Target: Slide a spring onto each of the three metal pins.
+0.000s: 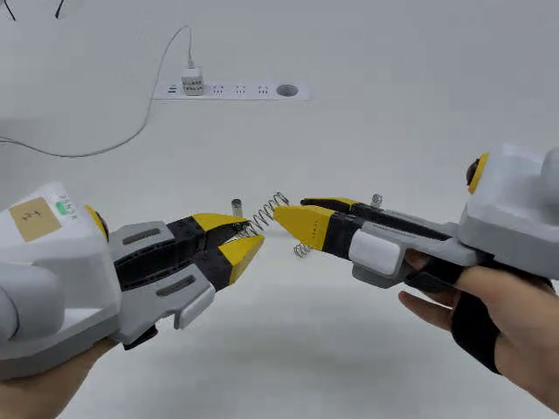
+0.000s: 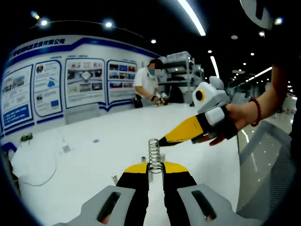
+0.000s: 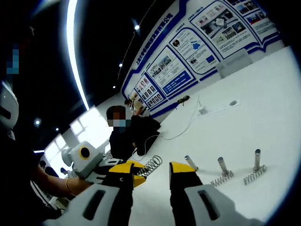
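Pinching spring (image 1: 266, 212) end, left gripper (image 1: 253, 232) clamped; right gripper (image 1: 293, 210) jaws parted beside free end.

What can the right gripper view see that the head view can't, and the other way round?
Right gripper view extra: all three upright grey metal pins, two loose wire springs lying by them, blue wall posters. Head view extra: the person's hand holding the right gripper, a tan label. Both: the coiled wire spring pinched in the yellow-tipped left gripper.

left gripper (image 1: 253, 234): jaws pinching spring (image 1: 269, 212) | right gripper (image 1: 290, 207): jaws apart
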The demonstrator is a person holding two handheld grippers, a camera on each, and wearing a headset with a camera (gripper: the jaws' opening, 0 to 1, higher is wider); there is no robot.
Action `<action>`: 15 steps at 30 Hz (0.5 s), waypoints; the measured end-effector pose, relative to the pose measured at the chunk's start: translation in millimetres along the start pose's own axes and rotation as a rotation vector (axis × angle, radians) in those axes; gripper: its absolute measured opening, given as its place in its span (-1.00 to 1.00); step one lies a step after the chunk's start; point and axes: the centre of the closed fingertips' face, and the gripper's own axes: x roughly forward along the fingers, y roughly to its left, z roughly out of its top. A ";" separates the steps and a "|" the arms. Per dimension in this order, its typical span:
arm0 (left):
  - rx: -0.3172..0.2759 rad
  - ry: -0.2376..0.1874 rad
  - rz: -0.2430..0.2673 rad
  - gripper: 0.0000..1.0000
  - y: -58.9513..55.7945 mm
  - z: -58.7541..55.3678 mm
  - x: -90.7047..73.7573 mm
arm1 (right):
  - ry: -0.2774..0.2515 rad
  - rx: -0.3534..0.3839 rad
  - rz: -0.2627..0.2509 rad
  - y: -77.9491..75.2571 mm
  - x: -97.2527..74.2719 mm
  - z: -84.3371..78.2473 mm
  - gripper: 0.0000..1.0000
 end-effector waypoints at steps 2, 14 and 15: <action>-0.001 -0.010 -0.005 -0.81 -2.6 1.7 -2.1 | -0.004 0.019 0.000 0.9 0.6 -1.7 -0.40; 0.016 -0.049 -0.047 -0.81 -17.3 8.6 -6.0 | -0.045 0.176 0.094 16.1 -0.5 -1.7 -0.64; 0.011 -0.052 -0.052 -0.81 -18.6 9.2 -6.0 | -0.046 0.185 0.101 17.4 -0.7 -1.8 -0.66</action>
